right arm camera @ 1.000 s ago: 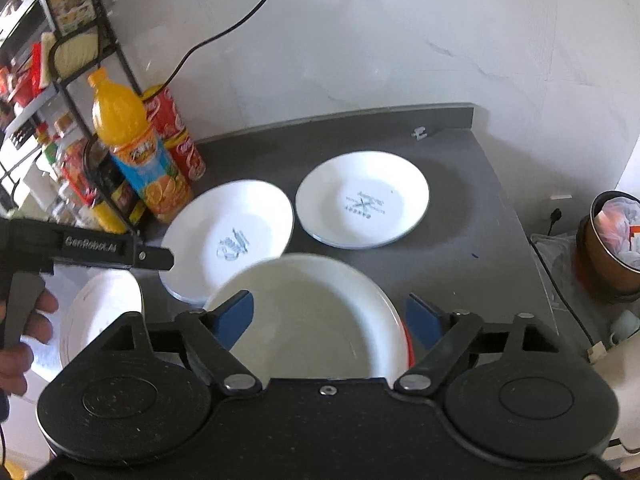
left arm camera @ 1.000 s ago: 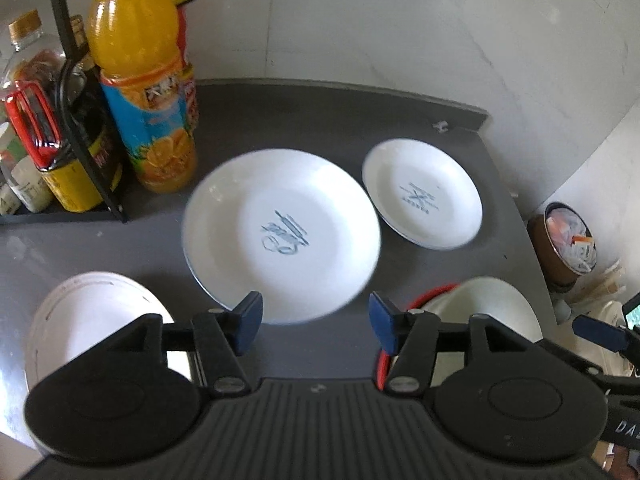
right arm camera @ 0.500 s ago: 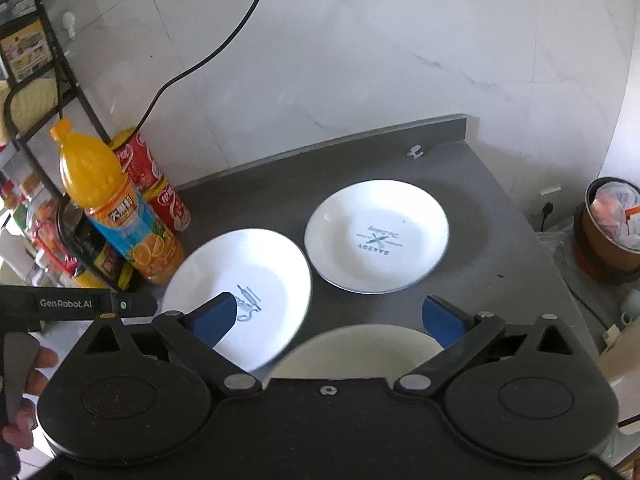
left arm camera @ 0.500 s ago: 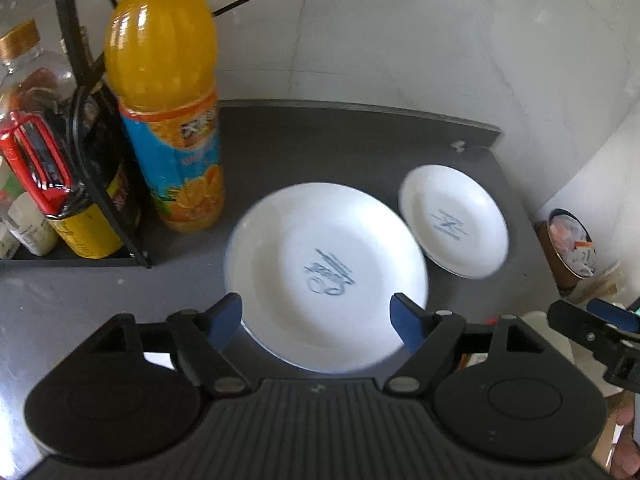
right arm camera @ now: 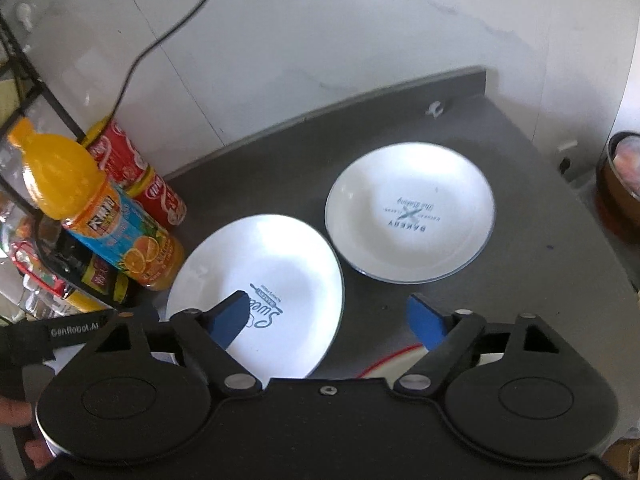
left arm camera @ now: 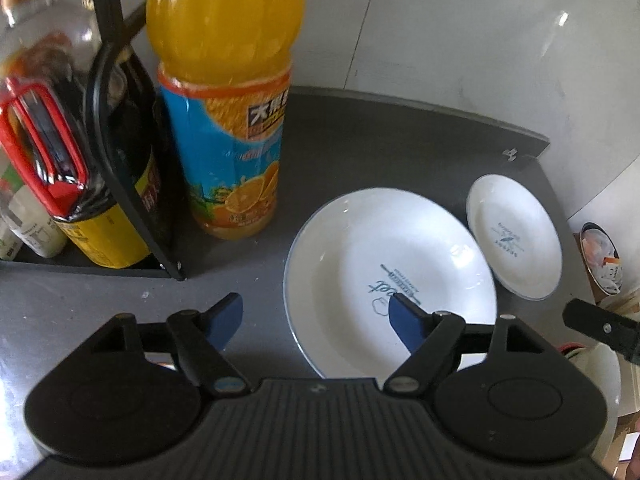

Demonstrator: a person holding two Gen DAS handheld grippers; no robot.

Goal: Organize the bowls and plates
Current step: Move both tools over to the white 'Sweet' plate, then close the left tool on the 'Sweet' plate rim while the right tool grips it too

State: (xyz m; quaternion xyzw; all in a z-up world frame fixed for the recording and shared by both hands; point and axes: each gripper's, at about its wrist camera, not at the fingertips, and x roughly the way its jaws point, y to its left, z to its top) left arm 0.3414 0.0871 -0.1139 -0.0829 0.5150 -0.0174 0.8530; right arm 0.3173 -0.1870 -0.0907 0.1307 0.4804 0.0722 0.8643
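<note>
Two white plates with blue print lie on the dark grey counter. The large plate [left arm camera: 384, 264] [right arm camera: 272, 272] is nearer, and the small plate [left arm camera: 514, 236] [right arm camera: 410, 212] lies to its right, farther back. My left gripper [left arm camera: 316, 316] is open, low over the large plate's left rim, its right fingertip above the plate. My right gripper [right arm camera: 332, 316] is open too, hovering above the large plate's right edge with nothing held. A white bowl with a red rim [right arm camera: 390, 360] [left arm camera: 596, 364] shows only partly, under the right gripper.
An orange juice bottle [left arm camera: 224, 100] [right arm camera: 96, 208] stands just left of the large plate. Beside it are a black wire rack [left arm camera: 120, 128] with jars and red cans [right arm camera: 136, 168]. A marble wall backs the counter [right arm camera: 540, 264]. A bin [right arm camera: 620, 184] stands beyond the right edge.
Both grippers moved forward and left across the counter. The left gripper dropped closer to the bottle and large plate. The white bowl slid almost out of the right wrist view.
</note>
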